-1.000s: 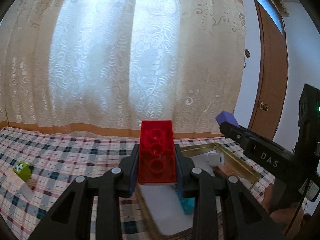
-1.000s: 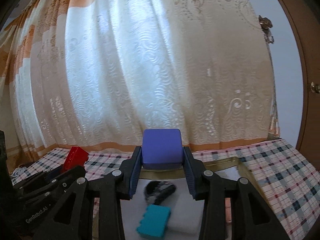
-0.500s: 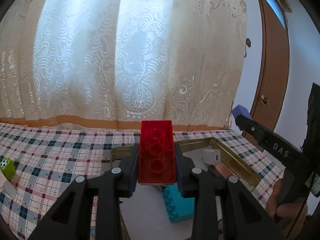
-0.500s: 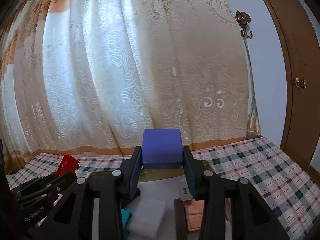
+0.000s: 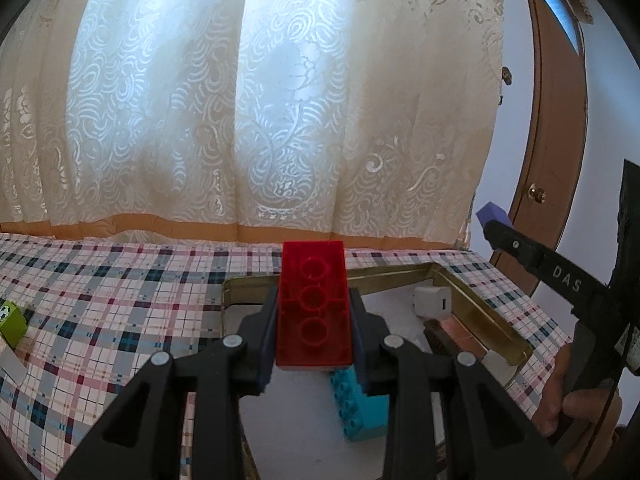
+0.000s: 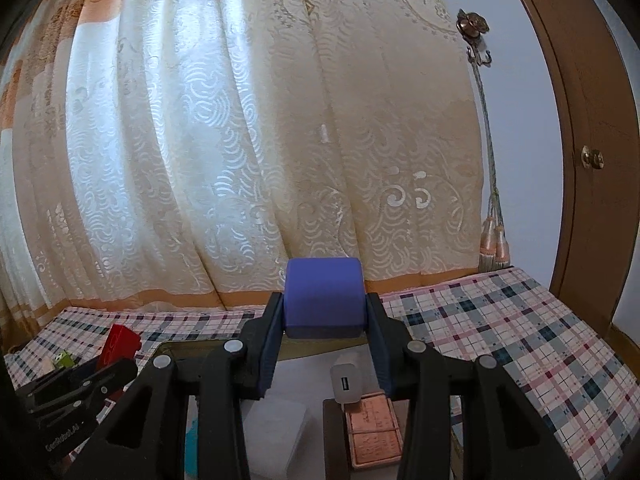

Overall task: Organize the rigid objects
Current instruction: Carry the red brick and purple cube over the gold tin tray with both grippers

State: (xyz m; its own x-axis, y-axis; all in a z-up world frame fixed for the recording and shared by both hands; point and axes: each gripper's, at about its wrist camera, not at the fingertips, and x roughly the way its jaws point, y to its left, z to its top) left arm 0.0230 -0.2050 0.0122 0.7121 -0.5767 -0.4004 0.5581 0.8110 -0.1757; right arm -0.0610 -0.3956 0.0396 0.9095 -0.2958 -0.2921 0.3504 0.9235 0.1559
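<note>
My left gripper (image 5: 314,318) is shut on a red brick (image 5: 314,304), held above the near-left part of a gold-rimmed tray (image 5: 476,312). My right gripper (image 6: 323,316) is shut on a blue-purple block (image 6: 323,298), held above the same tray (image 6: 188,346). In the tray lie a teal brick (image 5: 360,408), a white charger cube (image 5: 434,300), a brown and copper-coloured flat box (image 6: 372,436) and a white pad (image 6: 280,436). The right gripper with the blue block (image 5: 494,216) shows at the right of the left wrist view; the red brick (image 6: 120,346) shows at the left of the right wrist view.
The tray sits on a plaid tablecloth (image 5: 100,308). A green cube (image 5: 10,320) and a white piece (image 5: 12,368) lie on the cloth at far left. A lace curtain (image 5: 260,120) hangs behind; a wooden door (image 6: 592,160) stands at right.
Both grippers have swung right and moved over the tray while keeping their blocks. The charger cube and the brown box have come into the right wrist view; the green cube has slid to the left edge.
</note>
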